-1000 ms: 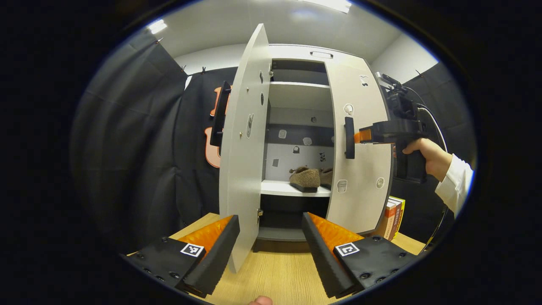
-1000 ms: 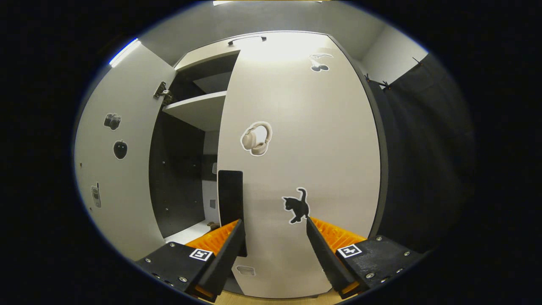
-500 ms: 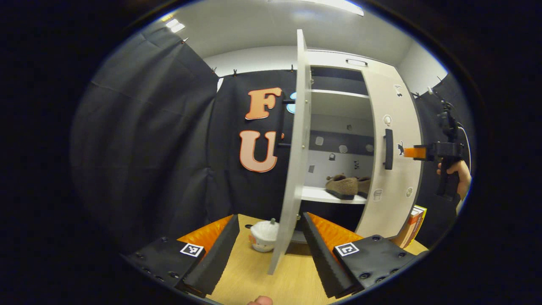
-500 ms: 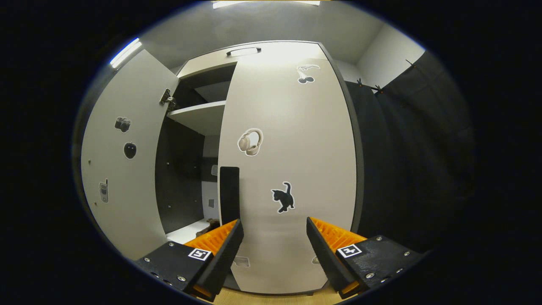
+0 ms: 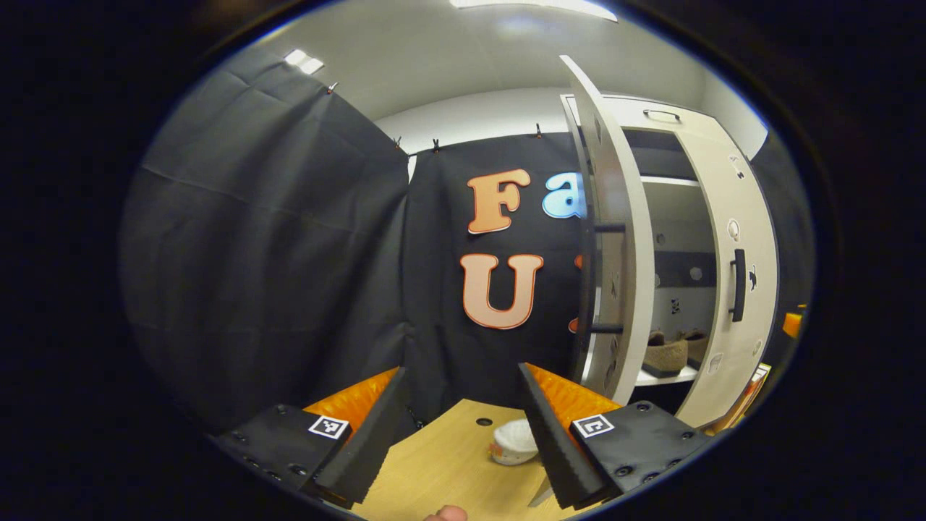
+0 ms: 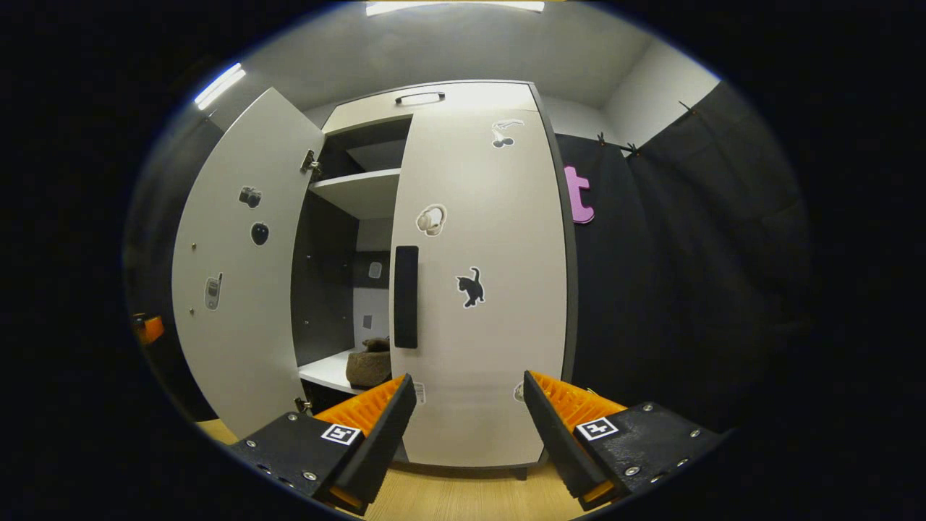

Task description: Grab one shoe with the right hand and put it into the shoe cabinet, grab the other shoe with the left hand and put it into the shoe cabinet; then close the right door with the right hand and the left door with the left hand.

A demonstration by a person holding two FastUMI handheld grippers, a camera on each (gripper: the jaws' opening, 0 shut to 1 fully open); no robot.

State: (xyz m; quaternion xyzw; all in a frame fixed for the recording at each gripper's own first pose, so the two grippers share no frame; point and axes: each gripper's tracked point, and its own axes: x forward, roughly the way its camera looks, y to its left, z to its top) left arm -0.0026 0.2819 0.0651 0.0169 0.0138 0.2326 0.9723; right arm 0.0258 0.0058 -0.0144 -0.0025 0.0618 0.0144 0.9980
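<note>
Both shoes (image 5: 665,354) sat side by side on a shelf inside the shoe cabinet (image 6: 427,98), so the placing part of the task looked finished. In the right gripper view the right door (image 6: 481,289) lay flat against the cabinet front and appeared closed, with its dark handle (image 6: 406,297) at the inner edge; the right gripper (image 6: 469,420) hung in front of it with its jaws apart and nothing between them, touching neither door nor handle. The left door (image 6: 239,268) stood swung out wide, its inner face with the stickers turned toward that camera. In the left gripper view the left gripper (image 5: 459,427) was beside the outer face of that door, above the table (image 5: 448,463) and near a small white pot (image 5: 515,441), its jaws also wide and empty. What remained, by this reading, was the last step: pushing the left door shut with the left gripper.
</note>
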